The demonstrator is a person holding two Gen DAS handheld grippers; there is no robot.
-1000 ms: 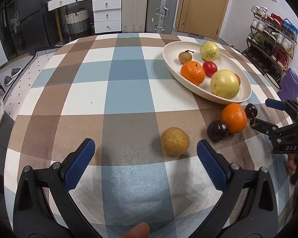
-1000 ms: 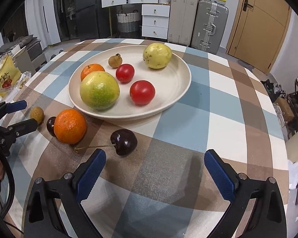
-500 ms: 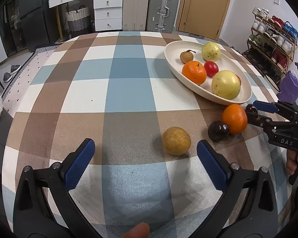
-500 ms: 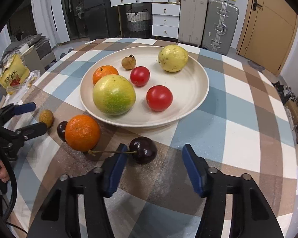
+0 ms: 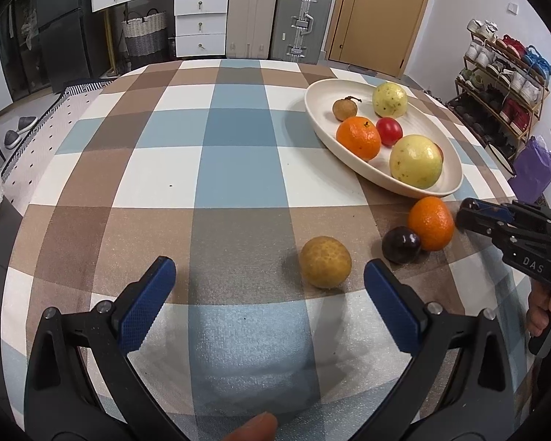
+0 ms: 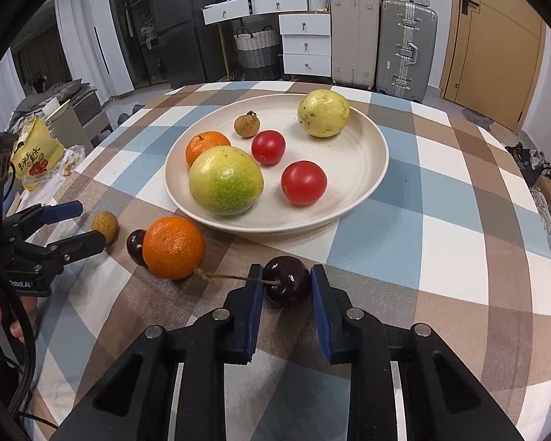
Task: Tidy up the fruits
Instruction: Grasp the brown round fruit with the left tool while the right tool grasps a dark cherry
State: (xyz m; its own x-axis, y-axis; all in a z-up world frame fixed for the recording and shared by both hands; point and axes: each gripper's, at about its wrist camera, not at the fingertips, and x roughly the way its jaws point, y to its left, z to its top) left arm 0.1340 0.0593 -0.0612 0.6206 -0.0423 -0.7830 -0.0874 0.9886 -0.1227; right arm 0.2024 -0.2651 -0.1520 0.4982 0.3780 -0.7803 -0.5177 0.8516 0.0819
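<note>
A dark cherry [image 6: 288,286] with a long stem lies on the checked tablecloth just in front of the cream plate [image 6: 371,169]. My right gripper [image 6: 286,272] is shut on it, a blue pad pressing each side. Left of it sit an orange [image 6: 173,247], a second dark cherry [image 6: 135,246] and a brown longan [image 6: 104,225]. The plate holds two yellow-green fruits, an orange, two tomatoes and a longan. My left gripper [image 5: 269,270] stands open just short of the loose longan [image 5: 325,261], touching nothing. The right gripper [image 5: 468,215] shows at the right edge of the left wrist view.
The table's round edge runs close behind both grippers. A yellow snack bag [image 6: 36,156] lies off the table's left side. A shoe rack [image 5: 503,84] and a purple bag [image 5: 532,172] stand to the right, with suitcases [image 5: 275,18] and white drawers beyond the far edge.
My right gripper moved forward over the cherry and its jaws went from wide open to shut on the fruit. The left gripper stayed where it was, still open.
</note>
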